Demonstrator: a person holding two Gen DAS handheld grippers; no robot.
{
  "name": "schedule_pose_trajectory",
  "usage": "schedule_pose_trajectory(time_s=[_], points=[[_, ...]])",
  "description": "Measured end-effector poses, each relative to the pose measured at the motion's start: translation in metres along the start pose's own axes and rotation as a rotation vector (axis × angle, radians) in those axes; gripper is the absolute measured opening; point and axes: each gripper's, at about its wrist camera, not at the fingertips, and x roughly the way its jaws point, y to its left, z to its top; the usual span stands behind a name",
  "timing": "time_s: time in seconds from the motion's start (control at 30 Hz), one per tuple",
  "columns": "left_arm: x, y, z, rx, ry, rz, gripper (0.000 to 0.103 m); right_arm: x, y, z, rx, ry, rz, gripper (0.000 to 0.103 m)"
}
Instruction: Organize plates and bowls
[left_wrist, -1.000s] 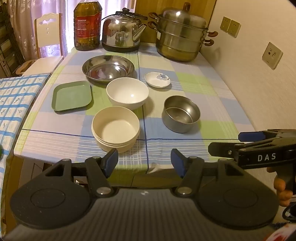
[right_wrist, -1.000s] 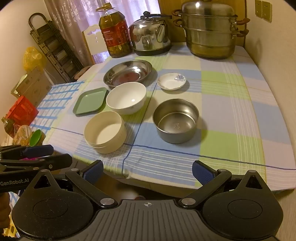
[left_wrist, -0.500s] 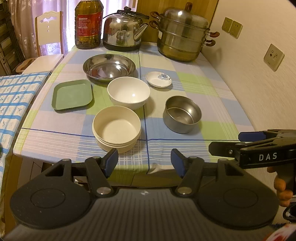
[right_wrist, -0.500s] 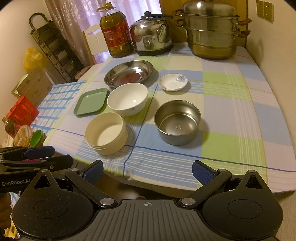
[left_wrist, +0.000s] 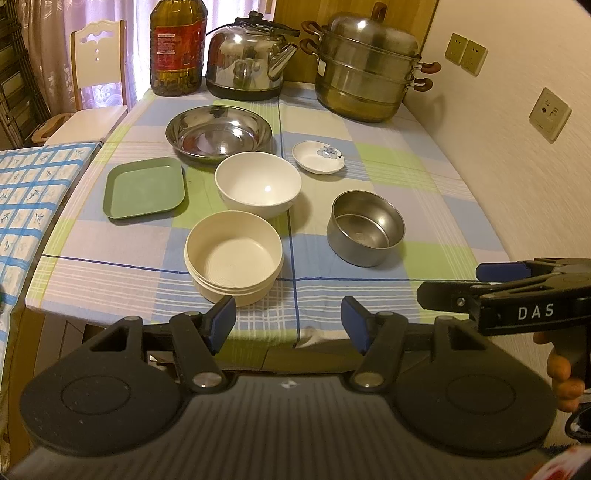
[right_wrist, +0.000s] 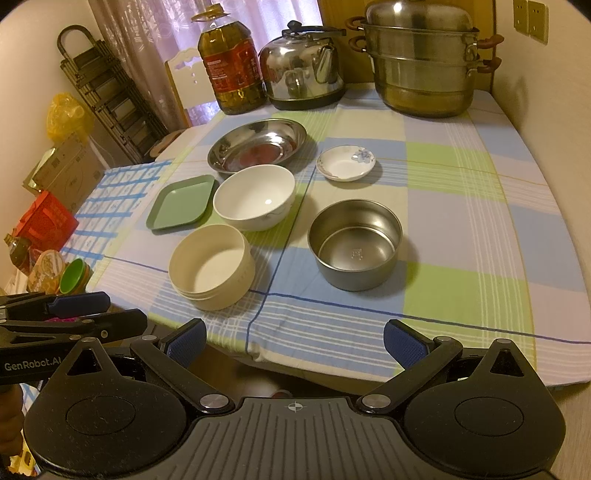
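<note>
On the checked tablecloth stand a cream bowl (left_wrist: 233, 256) (right_wrist: 211, 266), a white bowl (left_wrist: 258, 186) (right_wrist: 254, 196), a steel bowl (left_wrist: 365, 228) (right_wrist: 355, 243), a green square plate (left_wrist: 144, 187) (right_wrist: 181, 202), a wide steel dish (left_wrist: 218, 132) (right_wrist: 257, 144) and a small flowered saucer (left_wrist: 318, 157) (right_wrist: 345, 162). My left gripper (left_wrist: 288, 323) is open and empty at the table's near edge, just before the cream bowl. My right gripper (right_wrist: 293, 341) is open and empty at the near edge, to the left gripper's right.
At the table's far end stand an oil bottle (left_wrist: 178, 48), a steel kettle (left_wrist: 248, 61) and a stacked steamer pot (left_wrist: 367, 72). A wall (left_wrist: 517, 147) runs along the right. A chair (left_wrist: 96, 85) and a second clothed table (left_wrist: 26, 192) are on the left.
Both grippers have moved slightly forward toward the table; the dishes appear a little nearer. Nothing on the table has moved.
</note>
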Motion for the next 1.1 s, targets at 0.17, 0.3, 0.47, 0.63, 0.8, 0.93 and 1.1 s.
schedule_pose_trajectory(time_s=[0.17, 0.3, 0.47, 0.63, 0.8, 0.93, 1.1], points=[[0.0004, 0.0007, 0.0001, -0.001, 0.001, -0.001, 0.061, 0.0004, -0.0006, 0.0004, 0.000, 0.000, 0.000, 0.102], [0.0001, 0.0004, 0.0006, 0.000, 0.001, -0.002, 0.061, 0.0010, -0.0013, 0.0009, 0.001, 0.001, 0.001, 0.102], [0.0018, -0.0005, 0.0011, 0.000, 0.002, -0.001, 0.061, 0.0004, -0.0025, 0.0013, 0.002, 0.001, 0.002, 0.102], [0.0021, -0.0007, 0.0015, -0.001, 0.002, -0.001, 0.061, -0.0001, -0.0036, 0.0018, 0.002, 0.002, 0.002, 0.102], [0.0014, -0.0007, 0.0017, 0.000, 0.003, 0.000, 0.061, -0.0007, -0.0044, 0.0019, 0.003, 0.002, 0.004, 0.102], [0.0014, -0.0007, 0.0018, -0.001, 0.003, 0.000, 0.061, -0.0011, -0.0051, 0.0021, 0.004, 0.002, 0.004, 0.102], [0.0014, -0.0006, 0.0021, -0.001, 0.004, -0.001, 0.061, -0.0020, -0.0078, 0.0018, 0.004, 0.001, 0.004, 0.102]])
